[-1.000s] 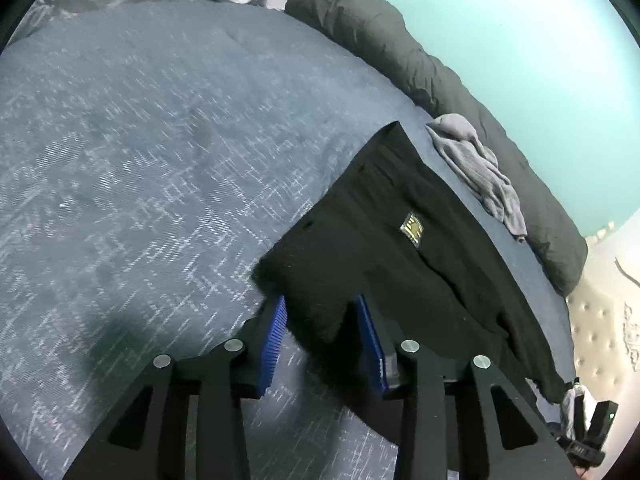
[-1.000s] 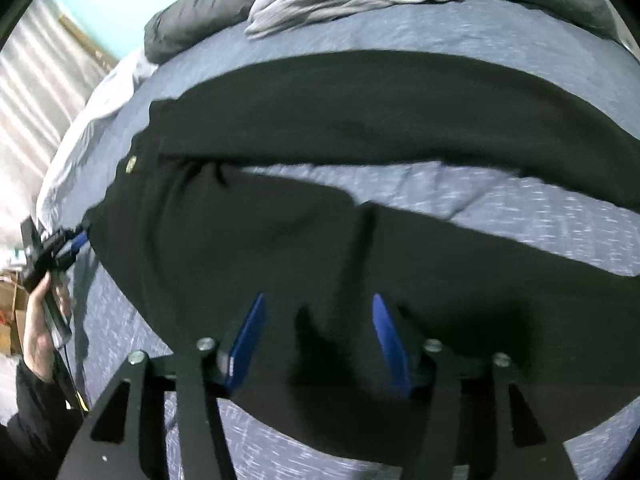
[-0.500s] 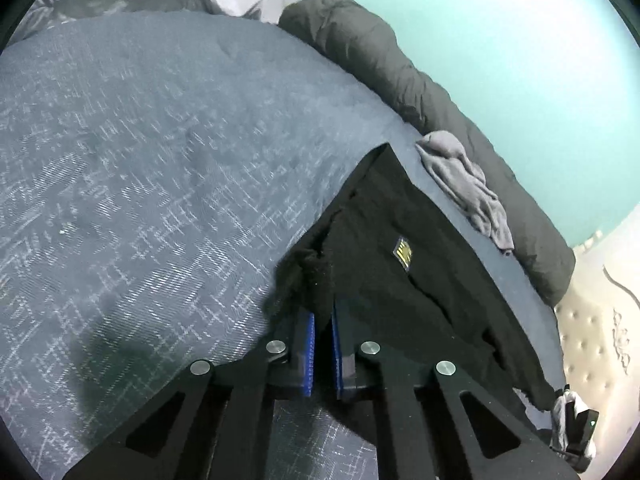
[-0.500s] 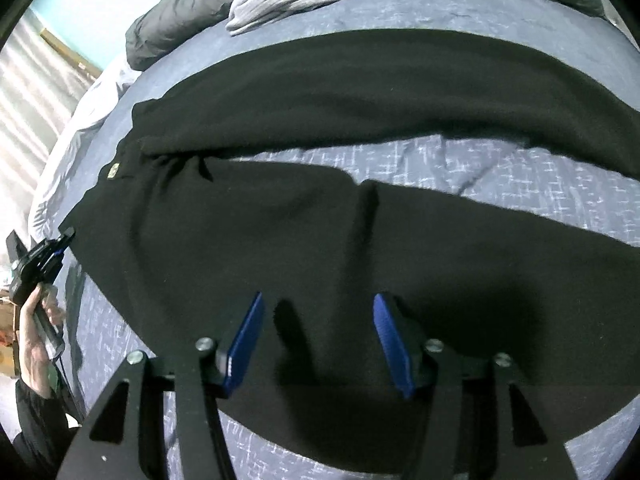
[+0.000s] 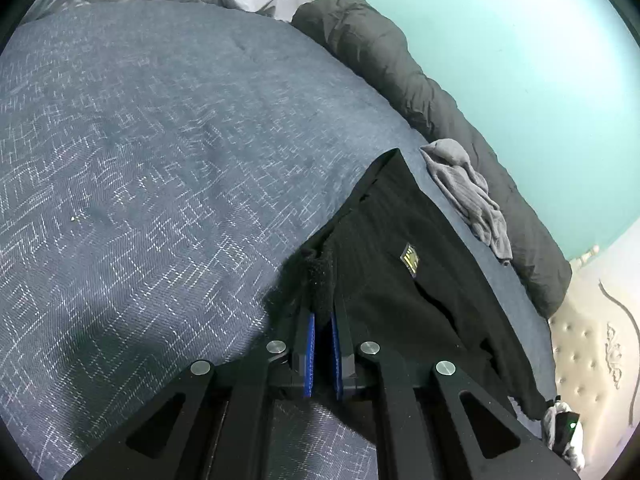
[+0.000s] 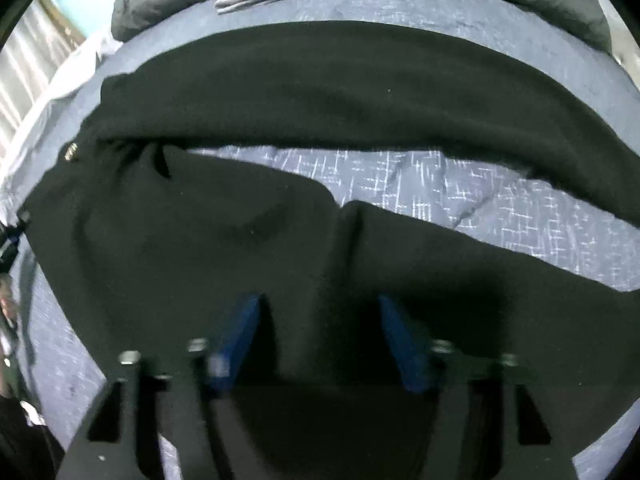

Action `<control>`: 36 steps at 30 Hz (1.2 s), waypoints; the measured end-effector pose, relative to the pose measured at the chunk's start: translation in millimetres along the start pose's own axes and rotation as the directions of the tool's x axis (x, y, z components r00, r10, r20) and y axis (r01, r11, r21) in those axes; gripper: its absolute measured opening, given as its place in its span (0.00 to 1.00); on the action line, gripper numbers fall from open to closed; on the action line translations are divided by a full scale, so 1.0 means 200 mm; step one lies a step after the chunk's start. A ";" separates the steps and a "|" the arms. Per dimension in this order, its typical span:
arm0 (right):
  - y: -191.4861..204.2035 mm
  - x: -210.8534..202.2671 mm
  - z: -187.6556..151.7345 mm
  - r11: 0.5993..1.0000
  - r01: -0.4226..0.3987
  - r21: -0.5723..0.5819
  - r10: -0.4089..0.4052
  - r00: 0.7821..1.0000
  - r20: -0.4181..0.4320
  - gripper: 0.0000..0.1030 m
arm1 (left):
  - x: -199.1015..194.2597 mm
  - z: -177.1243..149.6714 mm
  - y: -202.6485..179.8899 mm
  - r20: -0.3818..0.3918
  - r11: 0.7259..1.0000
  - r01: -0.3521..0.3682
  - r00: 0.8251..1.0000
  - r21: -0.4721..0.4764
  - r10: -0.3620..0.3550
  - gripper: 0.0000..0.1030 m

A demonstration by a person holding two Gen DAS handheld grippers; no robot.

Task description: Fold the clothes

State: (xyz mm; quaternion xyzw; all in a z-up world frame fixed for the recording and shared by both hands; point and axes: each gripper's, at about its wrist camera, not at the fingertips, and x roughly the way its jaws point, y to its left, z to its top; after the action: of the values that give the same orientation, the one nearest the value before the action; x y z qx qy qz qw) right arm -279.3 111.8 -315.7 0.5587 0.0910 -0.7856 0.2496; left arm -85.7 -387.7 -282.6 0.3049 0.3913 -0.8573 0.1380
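Pinching a bunched corner of the black trousers (image 5: 384, 280), the left claw (image 5: 323, 320) has its blue pads together on the cloth, the rest stretching ahead and to its right across the bed (image 5: 160, 160). The right claw (image 6: 318, 312) points steeply down over one trouser leg, its jaws closing with cloth between them, pads not yet pressing. A grey garment (image 5: 468, 192) lies beyond the trousers.
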 end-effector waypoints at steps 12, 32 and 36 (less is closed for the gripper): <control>-0.14 -0.02 -0.01 0.984 -0.160 0.076 0.159 0.987 0.024 0.06 | 0.00 0.00 0.00 -0.001 1.000 0.000 1.000 0.004 0.000 0.07; -0.31 -0.11 0.01 0.960 -0.222 0.173 0.208 0.973 0.096 0.07 | 0.00 -0.01 -0.01 0.000 1.000 -0.006 1.000 0.012 0.006 0.07; -0.22 -0.11 0.13 0.973 -0.194 0.128 0.183 0.979 0.089 0.39 | 0.00 -0.01 -0.03 0.002 1.000 -0.011 1.000 0.015 0.011 0.07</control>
State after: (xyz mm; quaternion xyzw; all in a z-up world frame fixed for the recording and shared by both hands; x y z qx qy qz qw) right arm -316.9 144.6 -292.9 0.5502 -0.0257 -0.7834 0.2879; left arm -87.5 -382.7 -280.7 0.3075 0.3830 -0.8596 0.1408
